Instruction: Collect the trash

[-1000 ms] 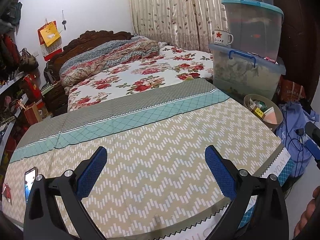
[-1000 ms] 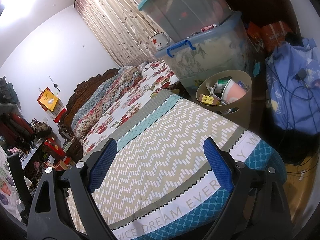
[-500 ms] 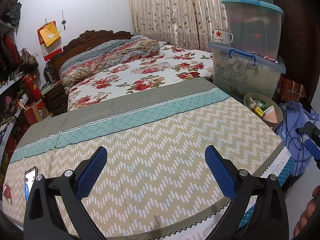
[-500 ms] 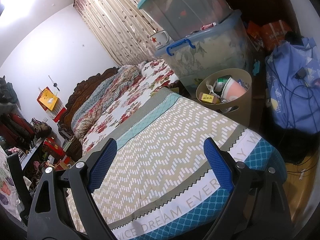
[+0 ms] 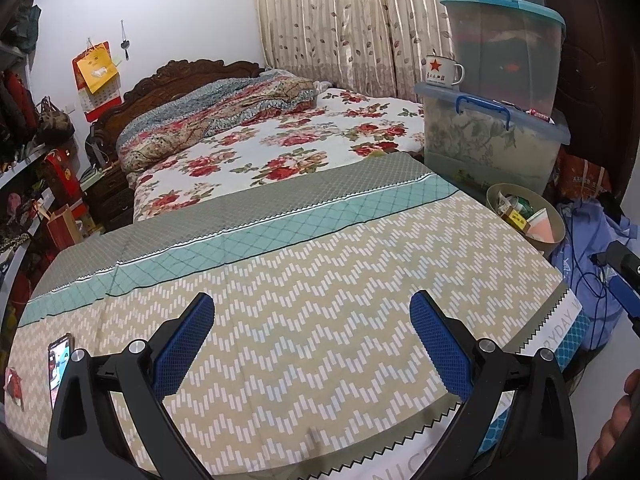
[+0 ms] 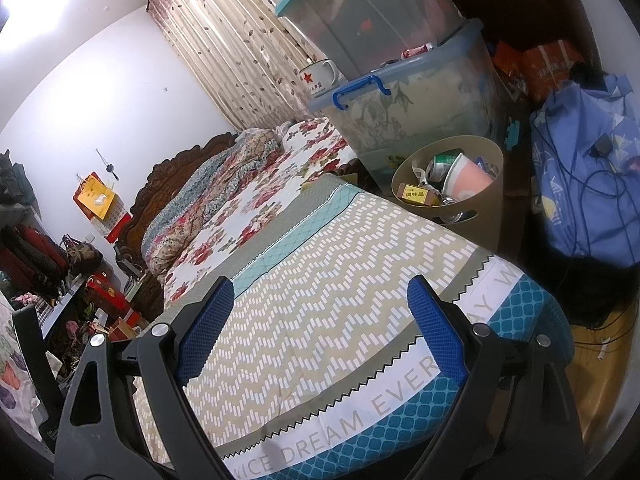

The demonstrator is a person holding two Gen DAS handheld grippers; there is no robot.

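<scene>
The left gripper [image 5: 312,344] hangs over a zigzag-patterned cloth [image 5: 320,320] that covers the near surface; its blue pads [image 5: 180,344] stand wide apart with nothing between them. The right gripper [image 6: 320,332] hangs over the same cloth near its printed edge, jaws likewise spread and empty. No loose trash shows on the cloth. The collected trash lies in a tan waste bin [image 6: 486,200] on the floor just beside the cloth's far right corner: a pink paper cup [image 6: 470,180], a small yellow-labelled box [image 6: 416,196] and crumpled wrappers fill it. Directly behind the bin stand two stacked clear storage boxes [image 6: 420,112], with a white enamel mug [image 6: 318,76] bearing a red star resting on the lower box's lid. A blue garment with dark cables [image 6: 588,192] lies to the right of the bin. A phone [image 5: 60,360] rests on the cloth at its left edge. A bed with a floral sheet [image 5: 288,148] extends beyond the cloth toward the curtains [image 5: 340,24].
</scene>
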